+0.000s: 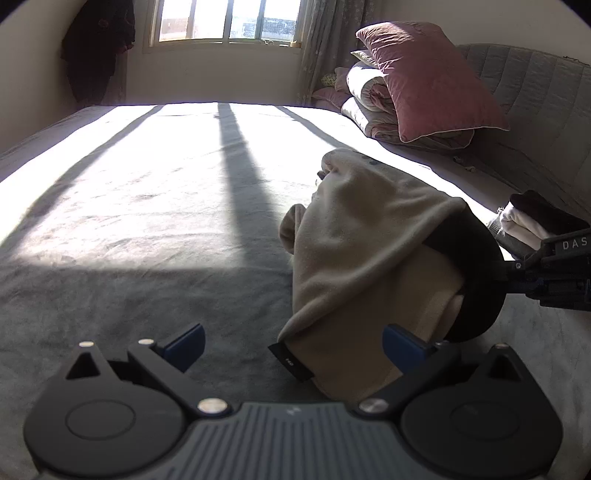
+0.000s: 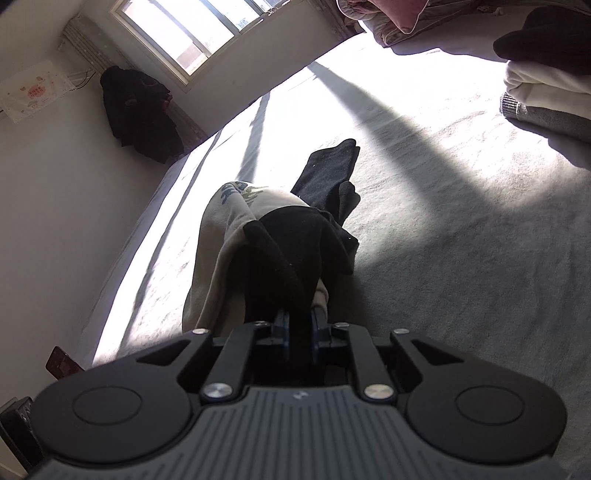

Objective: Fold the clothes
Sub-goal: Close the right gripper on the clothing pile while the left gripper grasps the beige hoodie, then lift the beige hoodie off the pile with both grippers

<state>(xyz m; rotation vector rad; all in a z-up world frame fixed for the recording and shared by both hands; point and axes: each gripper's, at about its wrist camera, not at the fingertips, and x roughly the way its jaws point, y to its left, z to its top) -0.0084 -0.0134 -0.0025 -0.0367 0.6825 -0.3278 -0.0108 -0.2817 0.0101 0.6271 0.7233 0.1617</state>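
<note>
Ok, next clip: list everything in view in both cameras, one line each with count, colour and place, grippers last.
garment: one, beige with a black collar, lifted off the bed
bed: one, grey cover, sunlit, fills the foreground
pillow: one, pink, on the folded quilt
folded quilt: one, white and pink, far end of the bed
clothes pile: one, black, white and grey layers, on the bed
window: one, bright, back wall
dark coat: one, hanging by the window
left gripper: open, blue pads, nothing clamped
right gripper: shut on the garment's black part
</note>
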